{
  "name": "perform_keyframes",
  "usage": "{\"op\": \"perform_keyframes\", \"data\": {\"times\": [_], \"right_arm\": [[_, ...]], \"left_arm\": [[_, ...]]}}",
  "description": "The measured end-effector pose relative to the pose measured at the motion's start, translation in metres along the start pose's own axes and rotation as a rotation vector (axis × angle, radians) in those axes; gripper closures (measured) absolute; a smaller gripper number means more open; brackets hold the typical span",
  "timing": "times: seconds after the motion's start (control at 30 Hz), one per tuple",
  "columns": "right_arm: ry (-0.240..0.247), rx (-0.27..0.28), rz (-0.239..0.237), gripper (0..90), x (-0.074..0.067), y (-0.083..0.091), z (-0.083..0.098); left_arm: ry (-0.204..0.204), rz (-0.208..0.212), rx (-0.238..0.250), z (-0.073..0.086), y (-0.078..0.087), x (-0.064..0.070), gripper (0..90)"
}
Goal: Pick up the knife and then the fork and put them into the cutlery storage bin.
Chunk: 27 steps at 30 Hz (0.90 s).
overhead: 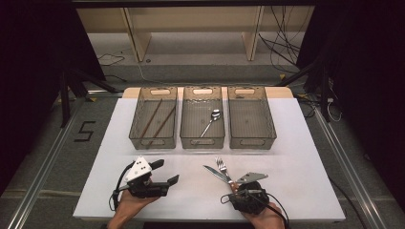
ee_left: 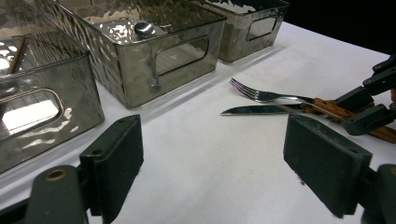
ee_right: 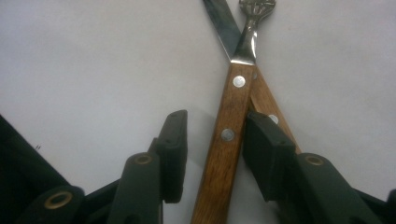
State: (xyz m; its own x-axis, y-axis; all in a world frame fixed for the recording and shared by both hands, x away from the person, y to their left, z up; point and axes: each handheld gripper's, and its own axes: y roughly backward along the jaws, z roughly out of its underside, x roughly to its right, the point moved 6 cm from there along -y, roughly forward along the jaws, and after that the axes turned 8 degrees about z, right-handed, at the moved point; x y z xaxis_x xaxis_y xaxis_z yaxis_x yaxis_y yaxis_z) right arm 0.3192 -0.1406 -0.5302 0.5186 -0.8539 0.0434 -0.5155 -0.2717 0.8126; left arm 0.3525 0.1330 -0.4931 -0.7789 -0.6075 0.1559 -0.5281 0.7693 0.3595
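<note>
A fork (overhead: 220,165) and a knife (overhead: 212,171), both with wooden handles, lie crossed on the white table in front of me. My right gripper (overhead: 234,185) is down on the table at their handles. In the right gripper view, the right gripper (ee_right: 215,121) is open around the fork handle (ee_right: 229,135). Its left pad stands off with a gap, and its right pad is beside the handle, over the knife handle (ee_right: 264,95). My left gripper (overhead: 165,171) rests low at the front left, wide open and holding nothing. It (ee_left: 212,140) points toward the fork (ee_left: 261,95) and knife (ee_left: 252,110).
Three clear bins stand in a row at the back of the table. The left bin (overhead: 135,121) holds chopsticks (overhead: 154,117), the middle bin (overhead: 202,141) holds a spoon (overhead: 211,119), and the right bin (overhead: 251,141) has nothing in it. The white tabletop (overhead: 296,157) lies bare around the cutlery.
</note>
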Motion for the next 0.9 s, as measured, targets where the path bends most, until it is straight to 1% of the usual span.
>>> {"op": "perform_keyframes", "data": {"times": [0.07, 0.23, 0.4, 0.5, 0.63, 0.7, 0.9], "right_arm": [[-0.01, 0.002, 0.008, 64.0, 0.0002, -0.0003, -0.0004], [-0.007, 0.004, 0.041, 70.0, 0.0001, -0.0009, -0.0005], [-0.012, 0.008, 0.047, 71.7, 0.0004, -0.0012, -0.0009], [-0.011, 0.018, 0.055, 75.9, 0.0005, -0.0015, -0.0014], [-0.009, 0.021, 0.052, 76.4, 0.0003, -0.0017, -0.0017], [-0.007, 0.031, 0.052, 76.6, -0.0004, -0.0013, -0.0025], [0.024, 0.045, 0.045, 76.8, -0.002, 0.0015, -0.0047]], "left_arm": [[-0.003, 0.001, -0.001, 0.0002, -0.0002, 0.0, 19.6], [-0.006, 0.001, -0.006, 0.0007, -0.0009, 0.001, 19.6], [-0.013, -0.003, -0.012, 0.0014, -0.0021, 0.0014, 19.7], [-0.011, -0.004, -0.012, 0.0016, -0.002, 0.001, 19.7], [-0.007, -0.005, -0.012, 0.0019, -0.0018, 0.0003, 19.8], [-0.005, -0.006, -0.011, 0.0022, -0.0018, -0.0002, 19.8], [-0.003, -0.015, -0.014, 0.003, -0.0015, -0.0021, 19.8]]}}
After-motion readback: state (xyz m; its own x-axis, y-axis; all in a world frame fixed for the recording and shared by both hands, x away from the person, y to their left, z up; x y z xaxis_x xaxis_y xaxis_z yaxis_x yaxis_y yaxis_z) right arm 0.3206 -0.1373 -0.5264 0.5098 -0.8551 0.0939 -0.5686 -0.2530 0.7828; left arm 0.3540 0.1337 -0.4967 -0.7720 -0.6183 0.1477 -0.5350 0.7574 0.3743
